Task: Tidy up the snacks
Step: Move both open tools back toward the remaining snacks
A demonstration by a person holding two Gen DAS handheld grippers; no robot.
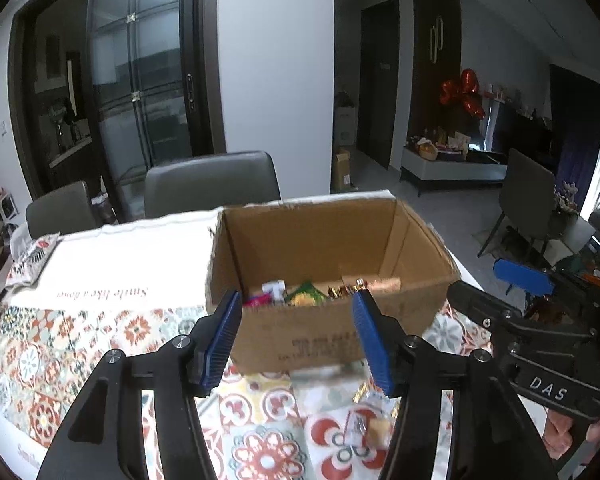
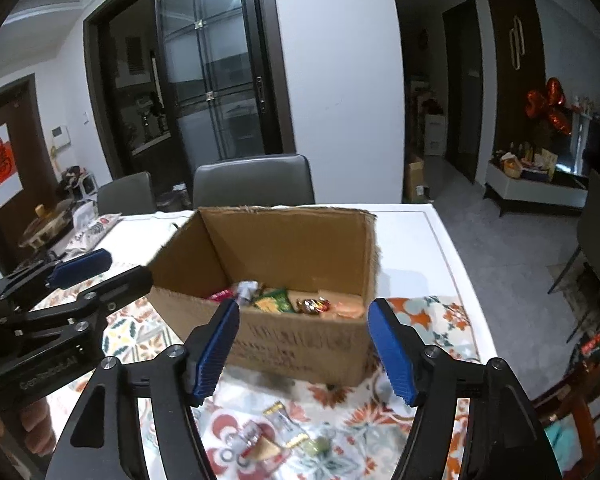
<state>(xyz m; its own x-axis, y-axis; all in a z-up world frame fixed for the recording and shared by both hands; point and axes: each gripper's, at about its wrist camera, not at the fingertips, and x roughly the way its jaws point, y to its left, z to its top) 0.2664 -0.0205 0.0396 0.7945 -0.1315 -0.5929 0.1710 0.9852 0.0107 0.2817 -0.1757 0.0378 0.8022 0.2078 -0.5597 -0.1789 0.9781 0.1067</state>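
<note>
**Ana:** Blue pads (image 1: pixel 220 340) of the left gripper (image 1: pixel 296 336) filled the bottom of its own view, spread apart with nothing between them. Same story for the right gripper (image 2: pixel 304 344): released, empty.

**Ben:** So neither held a snack. Where were the snacks?

**Ana:** Largest first. On the table (image 2: pixel 428 236), over the cloth (image 1: pixel 60 360), stood the box (image 2: pixel 296 340), open at the top, just beyond both grippers. Inside it lay a heap of packets (image 2: pixel 276 300): green, pink, gold. Smallest of all, a few loose candies (image 2: pixel 276 436) lay on the cloth in front of the box, low between the right gripper's fingers.

**Ben:** Then what could have gone wrong?

**Ana:** Several things, by my judgement. Both grippers sat close side by side, the right one showing at the edge of the left view, so reaching for the same candy could have knocked them together. The candies were small, flat and slippery-looking, and wide pads coming down at a slant could have pushed one along the cloth rather than pinching it.

**Ben:** And the cloth itself?

**Ana:** It could have bunched under a dragging pad and got nipped with the wrapper. The near wall of the box also stood high; a loaded gripper lifted too low could have struck it and shoved the box back.

**Ben:** Anything unclear?

**Ana:** Blur hid how many candies there were.
</note>
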